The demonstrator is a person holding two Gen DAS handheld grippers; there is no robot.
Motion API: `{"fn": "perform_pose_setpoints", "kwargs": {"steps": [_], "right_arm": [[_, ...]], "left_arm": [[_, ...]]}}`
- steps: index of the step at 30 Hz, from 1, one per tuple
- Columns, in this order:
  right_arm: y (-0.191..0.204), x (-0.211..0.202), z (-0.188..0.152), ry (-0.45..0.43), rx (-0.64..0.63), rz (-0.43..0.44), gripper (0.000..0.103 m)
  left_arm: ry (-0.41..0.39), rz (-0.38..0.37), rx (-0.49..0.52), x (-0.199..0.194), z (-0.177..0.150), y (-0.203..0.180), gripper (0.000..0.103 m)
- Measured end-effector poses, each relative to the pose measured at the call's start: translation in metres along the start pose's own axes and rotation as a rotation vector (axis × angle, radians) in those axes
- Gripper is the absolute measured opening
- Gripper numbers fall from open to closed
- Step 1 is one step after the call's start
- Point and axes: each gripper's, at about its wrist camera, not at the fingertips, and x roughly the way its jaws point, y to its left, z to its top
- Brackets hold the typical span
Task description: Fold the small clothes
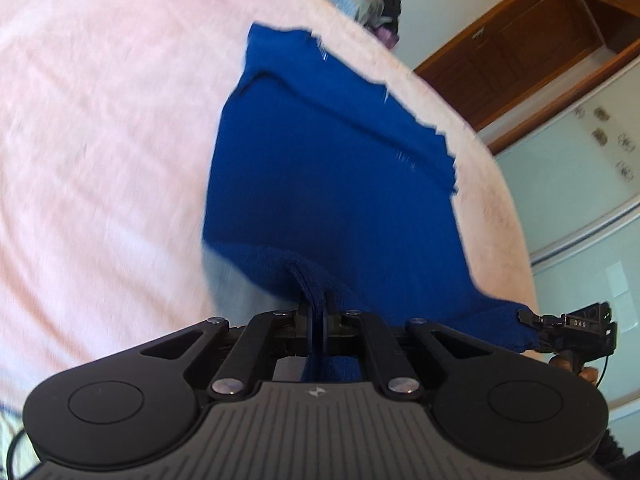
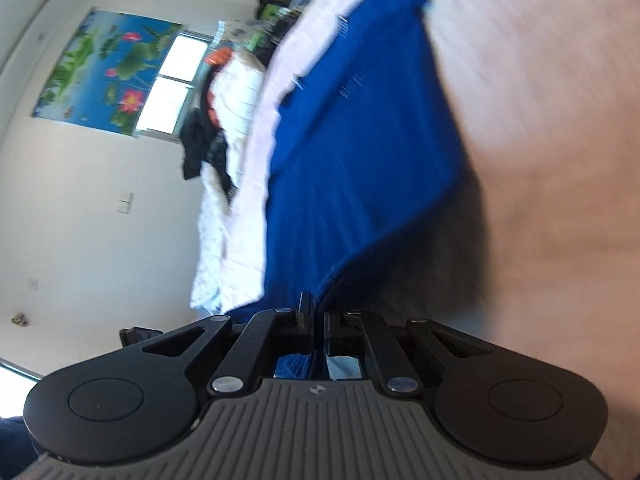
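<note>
Left gripper pinched tight on one corner of the blue sweater. Right gripper pinched tight on the other corner. Near edge lifted, rest lying on the pink bed. Best to keep both corners level, carry across, lay down flat.

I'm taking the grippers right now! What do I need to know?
Left gripper: shut on the near edge of the blue knit garment.
Right gripper: shut on another part of that near edge; in the left view it pinches a corner.
The garment's near edge is lifted; its far part lies on the pink bedspread, where a band already seems folded over.
Done: both corners gripped and raised.
Left: probably carry the near edge over toward the far edge, lay it flat, let go. The pictures are blurred, so move gently.
</note>
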Motion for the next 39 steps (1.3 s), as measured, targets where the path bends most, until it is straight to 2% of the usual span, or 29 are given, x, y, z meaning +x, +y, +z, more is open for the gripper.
{"fn": "perform_pose_setpoints", "kwargs": {"steps": [5, 12, 15, 20, 22, 26, 28, 30, 32, 33, 34, 35, 36, 37, 39], "right_arm": [[0.021, 0.008, 0.065, -0.114, -0.049, 0.119, 0.008], [0.004, 0.056, 0.185, -0.232, -0.006, 0.205, 0.008], [-0.013, 0.084, 0.236, -0.259, 0.043, 0.183, 0.008], [-0.064, 0.133, 0.302, -0.282, 0.184, 0.065, 0.008], [-0.082, 0.151, 0.315, -0.280, 0.232, 0.036, 0.010], [-0.100, 0.166, 0.322, -0.297, 0.251, 0.014, 0.010], [-0.103, 0.169, 0.322, -0.306, 0.269, 0.014, 0.009], [-0.106, 0.171, 0.322, -0.300, 0.284, 0.010, 0.015], [-0.107, 0.168, 0.323, -0.305, 0.294, 0.031, 0.022], [-0.108, 0.166, 0.323, -0.307, 0.313, 0.045, 0.026], [-0.108, 0.161, 0.322, -0.310, 0.330, 0.064, 0.037], [-0.105, 0.156, 0.322, -0.329, 0.335, 0.080, 0.051], [-0.100, 0.149, 0.321, -0.364, 0.319, 0.090, 0.054], [-0.093, 0.142, 0.319, -0.403, 0.293, 0.085, 0.065], [-0.078, 0.131, 0.319, -0.451, 0.230, 0.077, 0.065]], "left_arm": [[-0.090, -0.063, -0.031, 0.008, 0.066, 0.005, 0.004], [-0.158, -0.081, -0.034, 0.063, 0.177, 0.003, 0.004], [-0.174, -0.059, -0.029, 0.098, 0.225, -0.001, 0.004], [-0.149, 0.019, -0.049, 0.170, 0.283, 0.005, 0.004], [-0.148, 0.065, -0.022, 0.192, 0.294, 0.005, 0.004], [-0.182, 0.034, -0.014, 0.202, 0.308, 0.010, 0.005], [-0.159, 0.060, -0.030, 0.210, 0.314, 0.012, 0.006], [-0.128, 0.086, -0.067, 0.217, 0.320, 0.019, 0.008], [-0.111, 0.047, -0.119, 0.217, 0.323, 0.028, 0.011], [-0.097, 0.010, -0.154, 0.213, 0.323, 0.032, 0.020], [-0.096, -0.026, -0.178, 0.208, 0.323, 0.034, 0.041], [-0.130, -0.064, -0.192, 0.198, 0.323, 0.036, 0.053], [-0.179, -0.082, -0.197, 0.186, 0.322, 0.036, 0.073], [-0.231, -0.097, -0.205, 0.172, 0.320, 0.035, 0.080], [-0.293, -0.154, -0.190, 0.154, 0.320, 0.034, 0.080]]}}
